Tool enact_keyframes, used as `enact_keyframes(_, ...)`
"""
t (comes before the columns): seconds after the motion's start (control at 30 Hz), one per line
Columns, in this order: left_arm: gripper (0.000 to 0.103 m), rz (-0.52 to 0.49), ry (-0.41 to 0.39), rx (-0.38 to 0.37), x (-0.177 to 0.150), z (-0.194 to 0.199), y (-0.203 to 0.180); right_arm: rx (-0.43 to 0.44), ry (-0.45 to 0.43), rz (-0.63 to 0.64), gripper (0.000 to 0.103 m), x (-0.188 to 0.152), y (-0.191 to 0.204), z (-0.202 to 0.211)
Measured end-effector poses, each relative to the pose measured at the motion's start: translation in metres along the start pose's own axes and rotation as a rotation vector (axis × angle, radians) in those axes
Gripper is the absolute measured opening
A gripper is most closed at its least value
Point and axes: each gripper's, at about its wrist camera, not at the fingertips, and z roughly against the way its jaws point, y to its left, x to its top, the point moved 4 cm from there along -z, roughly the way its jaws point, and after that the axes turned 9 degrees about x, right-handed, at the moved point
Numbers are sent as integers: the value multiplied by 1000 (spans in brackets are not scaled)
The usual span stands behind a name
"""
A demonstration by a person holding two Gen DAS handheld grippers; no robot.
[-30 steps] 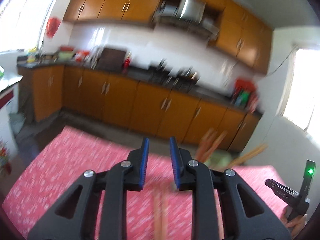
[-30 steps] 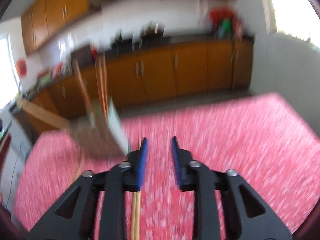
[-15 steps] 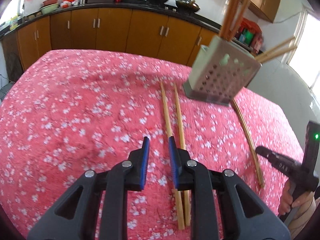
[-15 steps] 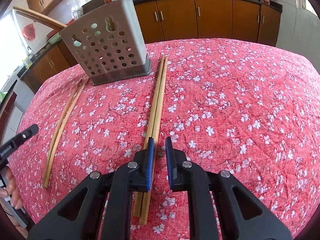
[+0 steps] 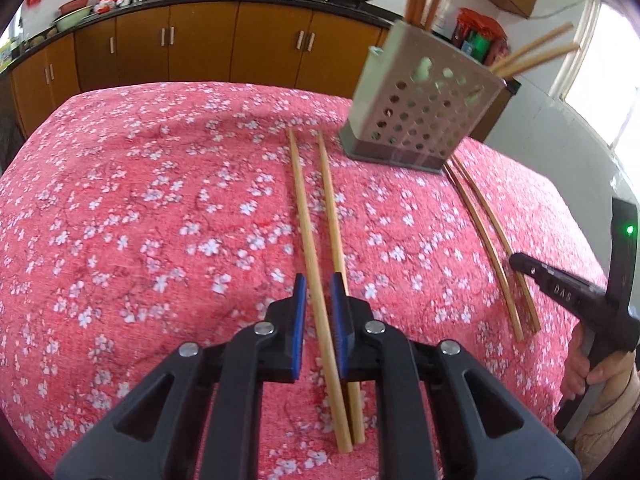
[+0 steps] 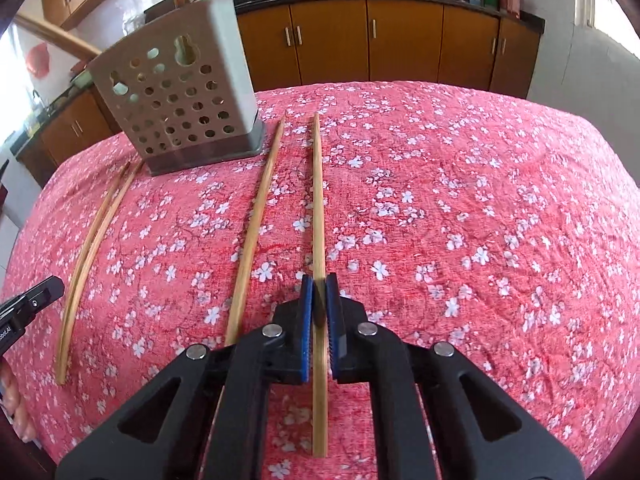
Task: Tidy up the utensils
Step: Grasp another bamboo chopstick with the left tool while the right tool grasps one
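Clamping one chopstick [image 6: 319, 208] at lower centre, the right gripper [image 6: 319, 300] has just closed. The left gripper [image 5: 318, 300] has been narrowing around another chopstick [image 5: 308, 220], pads not touching; the holder [image 5: 424, 116] stands upper right on the surface [image 5: 120, 200].

The left gripper [image 5: 318, 294], jaws just closing, straddles one chopstick [image 5: 308, 216] lying on the floral tablecloth [image 5: 140, 208].

Both tilted downward: right hand-held gripper [image 6: 319, 292] clamped shut, left hand-held gripper [image 5: 318, 292] narrowly parted, just closing.
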Motion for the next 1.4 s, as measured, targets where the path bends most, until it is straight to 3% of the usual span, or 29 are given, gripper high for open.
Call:
enact_keyframes(0.13, 12, -46, 31, 42, -9, -9, -6, 8, -5, 11, 8, -7, -1, 4)
enact_keyframes(0.33, 10, -93, 9, 105, -9, -10, -8, 41, -7, 18, 8, -14, -4, 12)
enact_keyframes(0.43, 8, -77, -9, 180, 5, -19, 5, -9, -27, 1, 8, -9, -15, 14)
enact_keyframes(0.6, 9, 5, -25, 234, 29, -32, 32, -83, -60, -25, 8, 4, -33, 10)
enact_keyframes(0.9, 11, 60, -25, 187, 36, -34, 48, -74, -64, -56, 8, 10, -37, 11)
enact_keyframes(1.4, 11, 69, -26, 180, 35, -34, 45, -75, -62, -57, 8, 9, -37, 11)
